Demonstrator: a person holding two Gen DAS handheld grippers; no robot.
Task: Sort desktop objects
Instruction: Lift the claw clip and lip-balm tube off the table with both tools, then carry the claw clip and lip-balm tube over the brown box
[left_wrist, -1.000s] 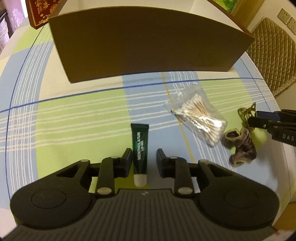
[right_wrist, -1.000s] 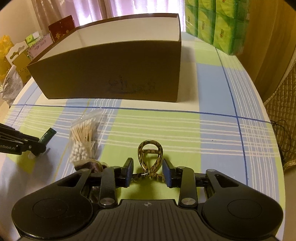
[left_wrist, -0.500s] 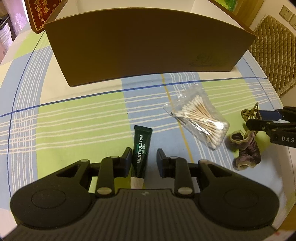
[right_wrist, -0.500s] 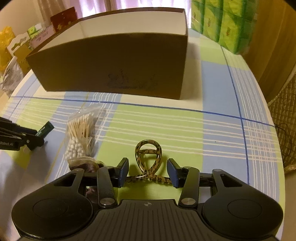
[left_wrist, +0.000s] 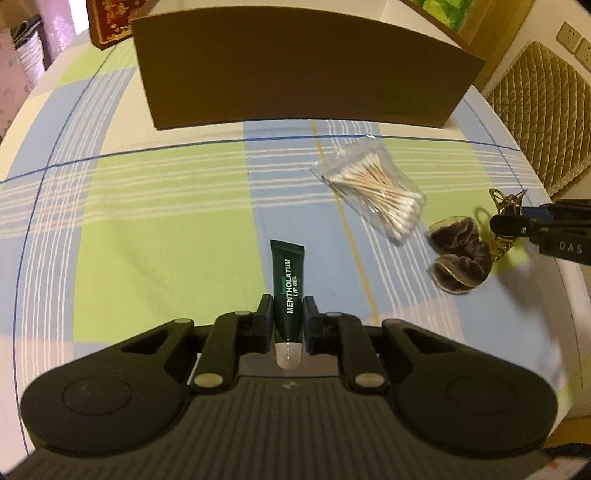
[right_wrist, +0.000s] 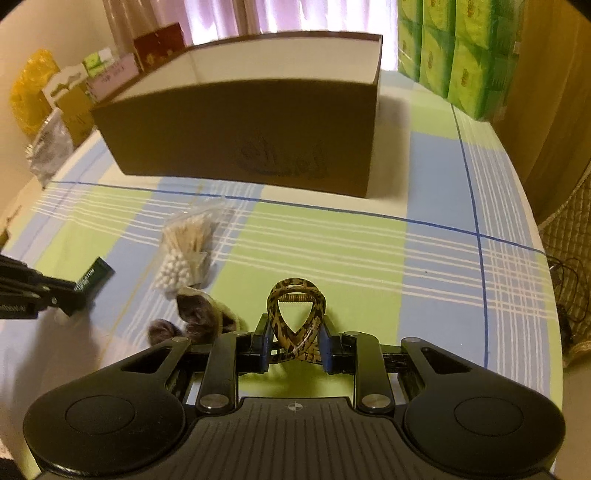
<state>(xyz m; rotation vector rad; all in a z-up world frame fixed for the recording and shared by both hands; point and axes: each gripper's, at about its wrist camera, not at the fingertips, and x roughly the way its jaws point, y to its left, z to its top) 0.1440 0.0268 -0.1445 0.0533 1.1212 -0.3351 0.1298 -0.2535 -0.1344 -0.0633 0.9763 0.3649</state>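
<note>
Left hand-held gripper (left_wrist: 288, 317) pinches a glossy green tube (left_wrist: 288, 288); right hand-held gripper (right_wrist: 294, 341) is closing around a mottled looped clip (right_wrist: 295, 317).

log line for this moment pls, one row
left tongs: shut on lip gel tube | right tongs: closing, pads on leopard hair clip | on table: cotton swab bag, scrunchie | brown box: behind

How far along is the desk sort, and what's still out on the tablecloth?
Nothing shows inside the brown box yet, though its floor is hidden. In hand: the left gripper is shut on the Mentholatum lip gel tube; the right gripper is closing on the leopard-print hair claw. Left on the tablecloth: the cotton swab bag and the brown scrunchie.
</note>
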